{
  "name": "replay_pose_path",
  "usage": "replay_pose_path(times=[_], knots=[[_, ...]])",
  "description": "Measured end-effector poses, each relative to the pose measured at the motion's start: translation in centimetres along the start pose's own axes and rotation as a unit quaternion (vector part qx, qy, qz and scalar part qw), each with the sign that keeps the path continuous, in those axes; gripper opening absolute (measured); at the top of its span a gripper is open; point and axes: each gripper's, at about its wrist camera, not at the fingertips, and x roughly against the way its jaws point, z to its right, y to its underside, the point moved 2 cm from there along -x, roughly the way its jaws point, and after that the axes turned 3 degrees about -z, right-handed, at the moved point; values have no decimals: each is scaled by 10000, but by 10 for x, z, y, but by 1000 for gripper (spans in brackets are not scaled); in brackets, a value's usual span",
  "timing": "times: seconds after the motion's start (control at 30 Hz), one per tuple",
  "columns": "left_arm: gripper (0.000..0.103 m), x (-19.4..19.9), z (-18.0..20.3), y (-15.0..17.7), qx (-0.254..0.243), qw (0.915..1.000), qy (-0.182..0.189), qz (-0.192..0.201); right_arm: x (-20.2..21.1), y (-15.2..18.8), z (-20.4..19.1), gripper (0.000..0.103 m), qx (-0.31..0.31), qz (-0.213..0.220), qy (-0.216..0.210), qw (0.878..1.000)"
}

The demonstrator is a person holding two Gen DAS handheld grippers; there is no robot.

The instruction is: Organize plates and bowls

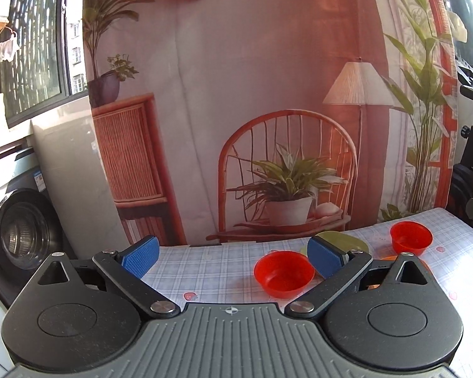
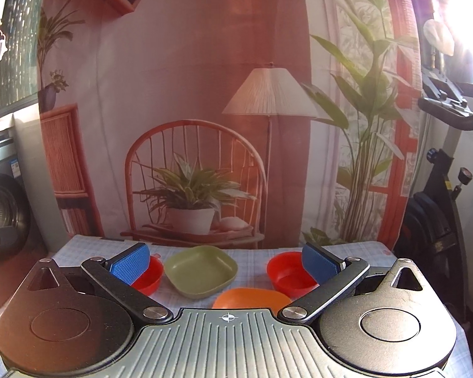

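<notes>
Both claws are hovering spread wide and gripping nothing. On the checked bench, the right claw is facing the green square plate almost dead ahead, with the orange plate lying just beneath it. One red bowl is sitting to its right, another red bowl to its left. The left claw is looking past that second bowl, so the right seems better placed.
</notes>
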Motion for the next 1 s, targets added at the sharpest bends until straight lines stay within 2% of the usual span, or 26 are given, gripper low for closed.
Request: replay_pose_path(times=[0.1,0.13,0.23,0.37,0.43,0.67,0.77,0.93,1.0], knots=[[100,-18,2,5,68,9998,120,-163,-17,4,10,102,-136,-122,-94,9998],[97,-27,4,7,83,9995,173,-233,-23,5,13,101,-122,-155,-141,9997],[92,-50,11,11,89,9985,304,-452,-40,10,21,99,-25,-239,-79,9997],[91,-80,20,15,160,9964,468,-685,-68,10,30,93,160,-373,-104,9991],[90,-94,26,16,198,9952,566,-774,-82,9,35,84,195,-445,-173,9987],[84,-159,62,23,449,9855,1061,-1246,-159,7,50,67,339,-796,-490,9950],[74,-189,79,29,466,9805,1159,-1515,-203,10,57,57,297,-1072,-625,9918],[72,-225,96,34,557,9749,1254,-1752,-267,23,61,44,215,-1459,-769,9861],[71,-235,98,36,592,9733,1288,-1805,-291,30,58,43,203,-1689,-806,9821]])
